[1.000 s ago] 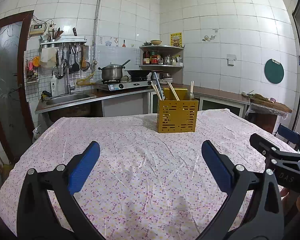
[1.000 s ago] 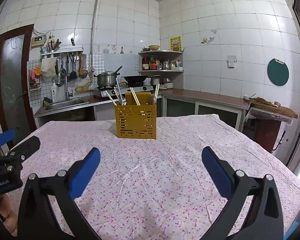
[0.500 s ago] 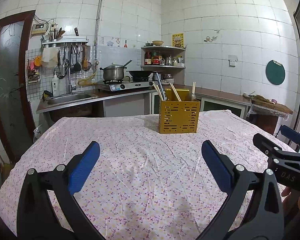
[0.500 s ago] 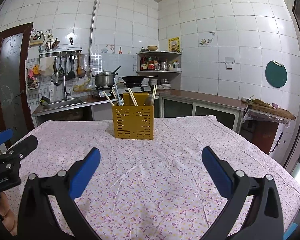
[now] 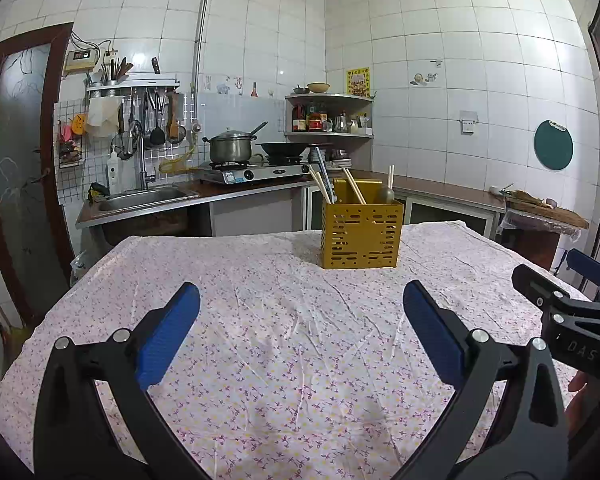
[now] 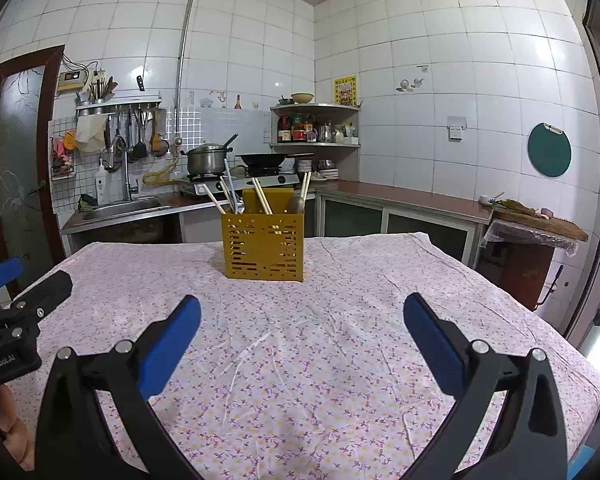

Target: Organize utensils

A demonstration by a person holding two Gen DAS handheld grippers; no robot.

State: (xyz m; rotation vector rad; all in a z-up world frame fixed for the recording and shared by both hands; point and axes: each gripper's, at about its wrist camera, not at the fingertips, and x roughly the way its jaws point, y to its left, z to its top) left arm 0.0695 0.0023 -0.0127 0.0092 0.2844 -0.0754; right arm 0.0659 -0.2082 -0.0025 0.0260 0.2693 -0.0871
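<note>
A yellow slotted utensil holder [image 5: 361,235] [image 6: 263,247] stands upright on the flowered tablecloth [image 5: 284,320] [image 6: 340,312] at the far middle of the table. Chopsticks [image 5: 355,191] [image 6: 262,200], a metal utensil [image 6: 230,189] and a spoon [image 6: 296,205] stick out of it. My left gripper [image 5: 300,320] hovers open over the near cloth, nothing between its blue pads [image 5: 168,334]. My right gripper [image 6: 300,322] is likewise open and holds nothing. Each gripper shows at the edge of the other's view: the right one [image 5: 560,300], the left one [image 6: 20,292].
Behind the table runs a counter with a sink [image 5: 140,198], a gas stove carrying a pot [image 5: 230,147] and a wok [image 5: 282,148], plus a corner shelf of bottles [image 5: 328,120]. A covered side stand [image 6: 532,228] sits at the right. A door [image 5: 20,168] is at left.
Both grippers have pulled back and tilted up a little, so the holder sits slightly farther and lower in view. Both jaws stay open.
</note>
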